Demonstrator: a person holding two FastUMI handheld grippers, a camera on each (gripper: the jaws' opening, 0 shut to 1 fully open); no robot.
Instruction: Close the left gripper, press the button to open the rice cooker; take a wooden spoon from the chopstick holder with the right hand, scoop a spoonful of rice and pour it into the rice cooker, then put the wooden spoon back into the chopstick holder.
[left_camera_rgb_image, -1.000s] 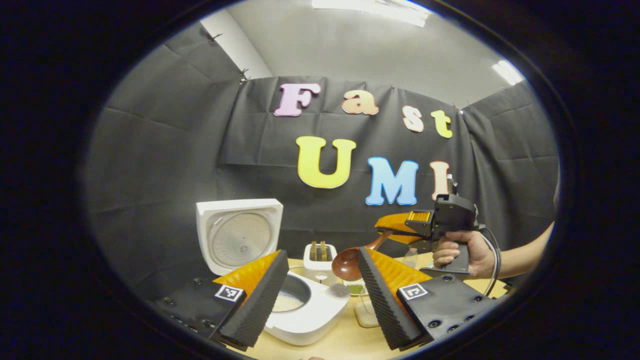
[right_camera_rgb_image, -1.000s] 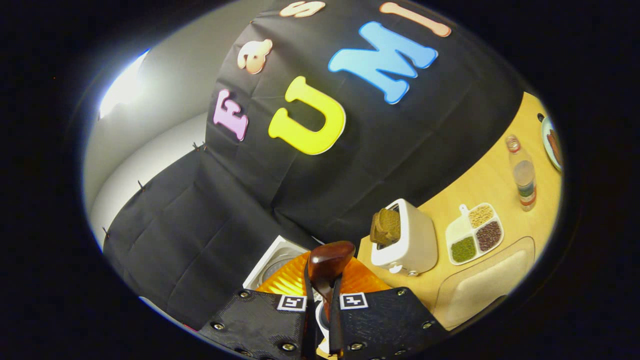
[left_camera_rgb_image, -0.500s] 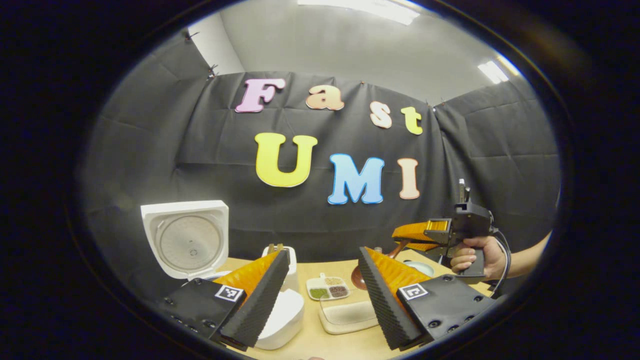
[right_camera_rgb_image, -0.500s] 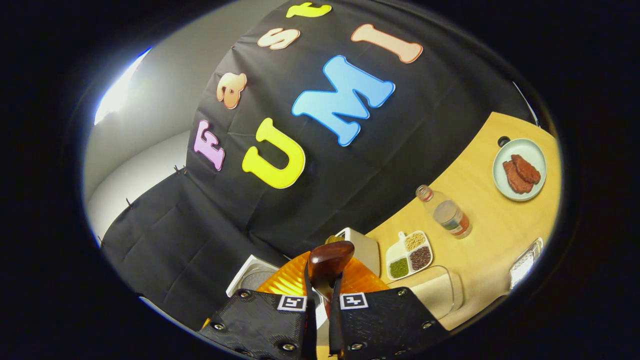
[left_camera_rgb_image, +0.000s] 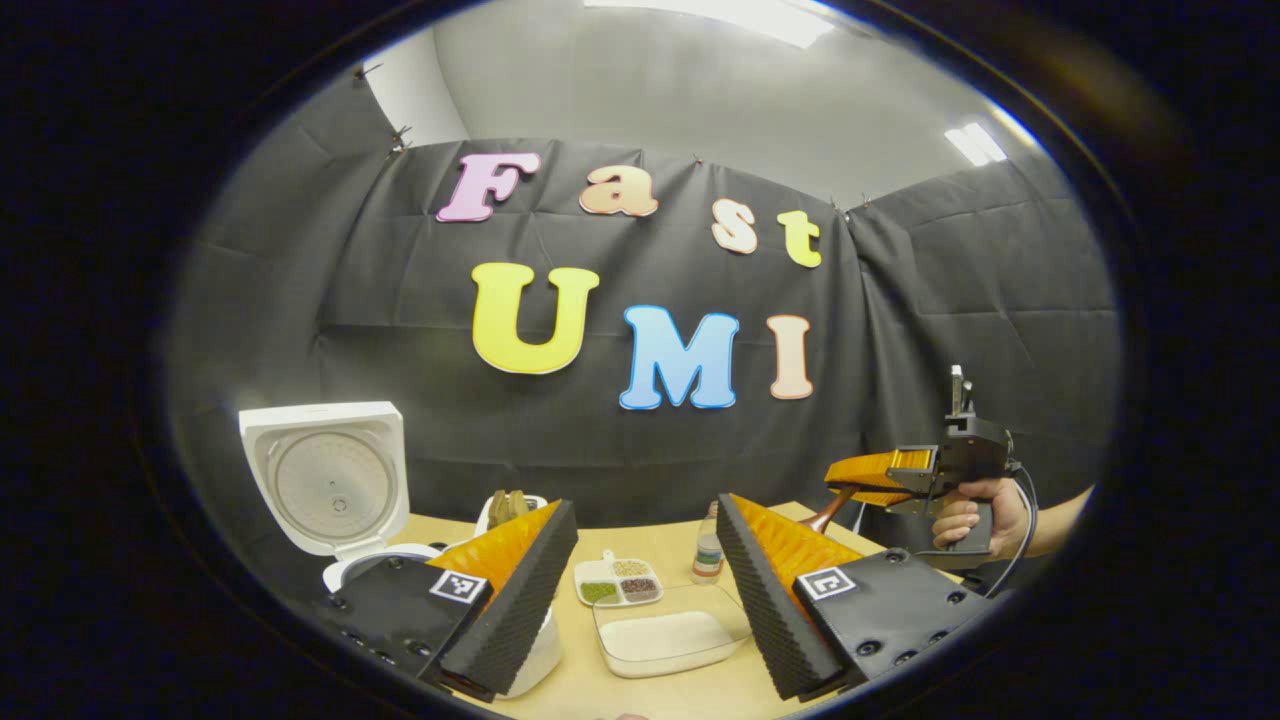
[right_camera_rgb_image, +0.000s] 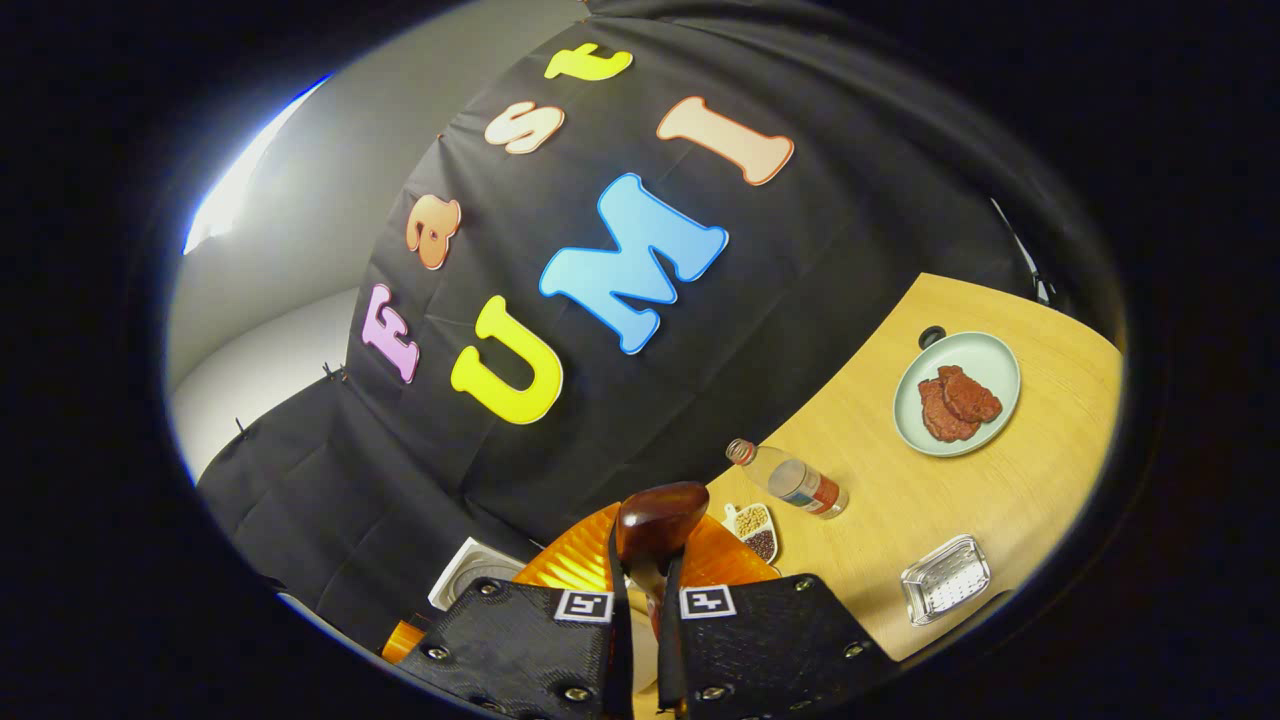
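Gripping a dark brown glossy wooden spoon by its handle, right gripper with its two fingers pressed nearly together on either side of the handle. Running forward along the gripper's own axis, long axis of the spoon in line with the fingers, rounded bowl jutting out past the fingertips. Seen in the left gripper view well off to the right, held in a hand above the light wooden table, spoon handle slanting down from it.

Hanging wide open with nothing between its ridged fingers, left gripper. Standing at the left with its square lid raised upright, white rice cooker. Lying low between the open fingers, clear shallow tray of white rice, with a small white three-part dish of beans and a clear plastic bottle just beyond.
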